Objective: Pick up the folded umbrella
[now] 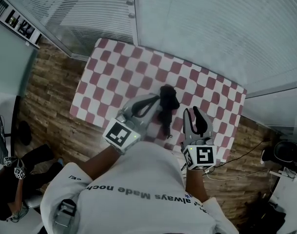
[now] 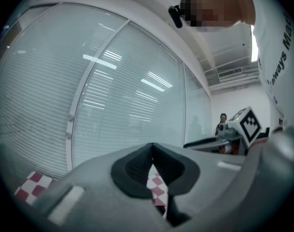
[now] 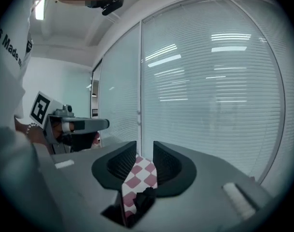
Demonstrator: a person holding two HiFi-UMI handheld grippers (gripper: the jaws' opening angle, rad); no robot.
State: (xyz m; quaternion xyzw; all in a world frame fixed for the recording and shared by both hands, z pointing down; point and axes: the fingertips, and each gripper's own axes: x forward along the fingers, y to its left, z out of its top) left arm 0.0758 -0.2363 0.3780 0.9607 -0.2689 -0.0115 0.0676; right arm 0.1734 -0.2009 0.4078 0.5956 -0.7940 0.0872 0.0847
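The folded umbrella lies pointing away from the person, bulkier end far.

One folded umbrella, one checked table, two grippers, left gripper, right gripper, one seated person well left of both.

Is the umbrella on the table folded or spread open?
Folded: the black umbrella lies as a compact, narrow bundle on the checkered tablecloth, with no canopy spread.

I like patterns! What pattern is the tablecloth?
The tablecloth has red-and-white checks, clearest in the head view.
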